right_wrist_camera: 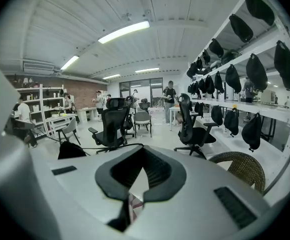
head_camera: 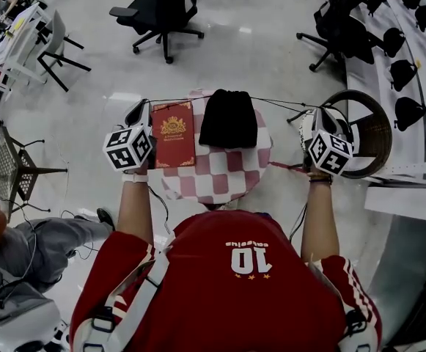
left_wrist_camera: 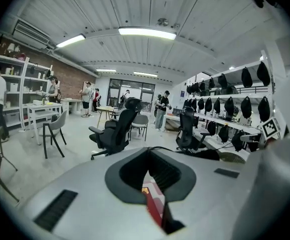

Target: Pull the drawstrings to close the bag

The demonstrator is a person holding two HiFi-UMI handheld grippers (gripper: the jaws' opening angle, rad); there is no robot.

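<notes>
While your left gripper [head_camera: 141, 110], at centre left, pinches the left drawstring [head_camera: 180, 99] with its jaws pressed together, pull level and outward. The black bag [head_camera: 229, 118] sits at upper centre on the checkered table [head_camera: 213, 182], just right of the red book [head_camera: 173, 134]. Your right gripper [head_camera: 309, 117], likewise clamped on the right drawstring [head_camera: 278, 103], should draw equally, so the bag doesn't slide.

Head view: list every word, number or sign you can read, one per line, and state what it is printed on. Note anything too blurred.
"10": white number on the person's red shirt.
Small white word beside that number: too blurred to read.
Gold crest and lettering on the red book: too small to read.
Nothing else is legible.
</notes>
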